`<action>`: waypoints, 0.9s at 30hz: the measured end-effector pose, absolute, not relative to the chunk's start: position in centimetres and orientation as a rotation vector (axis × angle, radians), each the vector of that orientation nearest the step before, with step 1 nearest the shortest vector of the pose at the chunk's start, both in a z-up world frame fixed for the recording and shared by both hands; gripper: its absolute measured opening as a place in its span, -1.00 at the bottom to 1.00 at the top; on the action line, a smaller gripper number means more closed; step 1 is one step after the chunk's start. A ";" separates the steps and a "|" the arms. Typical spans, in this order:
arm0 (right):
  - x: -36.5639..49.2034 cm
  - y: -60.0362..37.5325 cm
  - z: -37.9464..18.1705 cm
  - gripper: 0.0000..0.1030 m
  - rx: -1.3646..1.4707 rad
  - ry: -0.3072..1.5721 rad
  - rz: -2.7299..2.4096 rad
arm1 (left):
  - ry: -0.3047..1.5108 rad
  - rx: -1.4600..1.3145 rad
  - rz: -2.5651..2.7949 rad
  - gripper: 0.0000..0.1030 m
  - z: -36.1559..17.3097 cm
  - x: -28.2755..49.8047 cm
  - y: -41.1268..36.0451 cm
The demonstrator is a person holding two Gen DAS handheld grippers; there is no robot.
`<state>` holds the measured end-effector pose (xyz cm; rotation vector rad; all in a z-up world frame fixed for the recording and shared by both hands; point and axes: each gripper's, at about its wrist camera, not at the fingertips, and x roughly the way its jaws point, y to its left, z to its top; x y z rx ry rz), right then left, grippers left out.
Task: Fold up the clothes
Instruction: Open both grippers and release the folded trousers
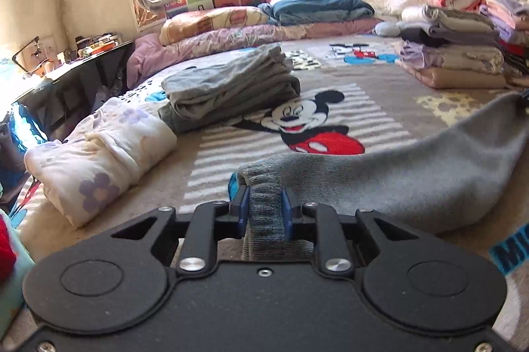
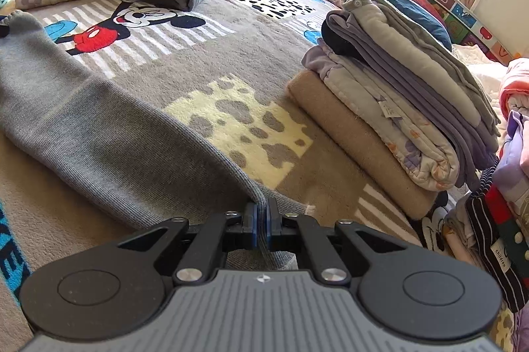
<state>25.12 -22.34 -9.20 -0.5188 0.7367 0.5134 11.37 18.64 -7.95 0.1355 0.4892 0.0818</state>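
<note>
Your left gripper (image 1: 266, 209) is clamped on the ribbed cuff of the grey garment (image 1: 390, 183), and your right gripper (image 2: 262, 218) is pinched tight on its other end (image 2: 99, 134). Between them it stretches across the Mickey blanket (image 2: 231, 54), a folded grey pile (image 1: 228, 87) beyond and a stack (image 2: 396, 94) to the right.
</note>
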 end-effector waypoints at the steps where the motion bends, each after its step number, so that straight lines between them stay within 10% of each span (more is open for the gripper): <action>1: 25.2 -22.4 -8.9 -0.89 -0.512 0.734 0.516 | 0.480 0.126 0.086 -0.64 -7.7 11.5 18.9; 19: 30.8 -23.4 -9.6 -0.69 -0.347 0.956 0.500 | 0.604 -0.030 0.095 -0.62 -11.4 14.3 21.1; 22: 30.8 -24.4 -9.2 -0.31 -0.293 0.920 0.449 | 0.560 -0.035 0.147 0.05 -9.9 13.1 21.0; 27: 29.6 -28.9 -9.1 -0.13 -0.019 0.883 0.388 | 0.460 -0.015 0.093 0.09 -7.3 10.3 18.1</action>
